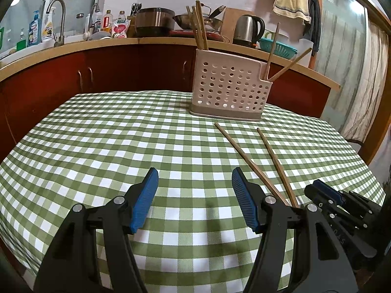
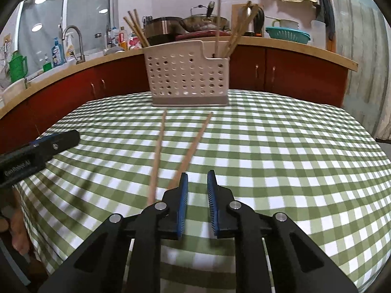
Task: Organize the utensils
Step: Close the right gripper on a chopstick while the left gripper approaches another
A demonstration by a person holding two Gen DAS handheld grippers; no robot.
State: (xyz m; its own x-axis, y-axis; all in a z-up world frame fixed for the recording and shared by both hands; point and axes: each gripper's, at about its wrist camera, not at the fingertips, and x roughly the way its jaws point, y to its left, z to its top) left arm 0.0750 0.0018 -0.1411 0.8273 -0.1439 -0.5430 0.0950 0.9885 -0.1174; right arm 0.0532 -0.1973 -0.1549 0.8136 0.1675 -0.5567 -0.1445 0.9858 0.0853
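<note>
On the checked tablecloth (image 2: 268, 146), 2 loose chopsticks (image 2: 193, 144) lie pointing away toward the holder (image 2: 187, 73). Their near ends sit just left of the right gripper (image 2: 198, 183), whose jaws are narrow and hold nothing. The left gripper (image 1: 194, 180) is farther, wide and empty.

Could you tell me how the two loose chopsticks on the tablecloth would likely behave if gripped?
The chopsticks look thin, straight and wooden: probably stiff and light. Lying flat on the tablecloth, they may slip or pivot if gripped near one end.
</note>
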